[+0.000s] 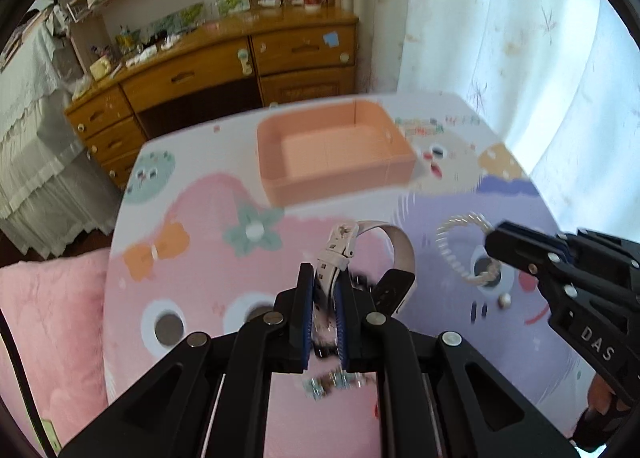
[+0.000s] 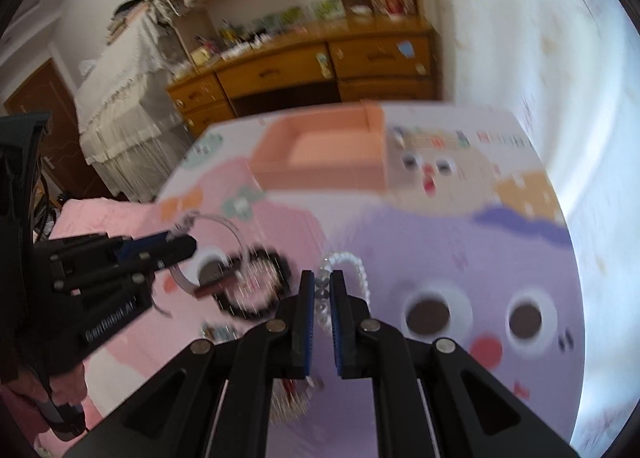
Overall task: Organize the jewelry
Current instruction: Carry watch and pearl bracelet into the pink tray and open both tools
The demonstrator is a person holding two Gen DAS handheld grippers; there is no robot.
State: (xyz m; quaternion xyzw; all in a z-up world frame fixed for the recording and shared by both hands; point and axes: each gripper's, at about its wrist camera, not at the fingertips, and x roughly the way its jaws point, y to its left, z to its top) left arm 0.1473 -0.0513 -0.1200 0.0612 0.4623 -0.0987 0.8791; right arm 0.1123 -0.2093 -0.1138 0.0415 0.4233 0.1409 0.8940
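My left gripper (image 1: 325, 290) is shut on the white strap of a wristwatch (image 1: 394, 258) and holds it above the cartoon-print mat; it also shows in the right wrist view (image 2: 182, 246). My right gripper (image 2: 322, 290) is shut on a white pearl bracelet (image 2: 352, 262), which also shows in the left wrist view (image 1: 460, 246) beside the right gripper (image 1: 494, 242). An empty orange tray (image 1: 280, 185) sits at the far side of the mat, ahead of both grippers. A black bead bracelet (image 2: 256, 286) lies on the mat between the grippers.
Small sparkly jewelry pieces (image 1: 332, 382) lie on the mat under my left gripper. A small pearl earring (image 1: 505, 300) lies to the right. A pink fluffy cushion (image 1: 48, 322) is at the left. A wooden desk (image 1: 224, 69) stands behind the table, a curtain (image 1: 500, 29) to the right.
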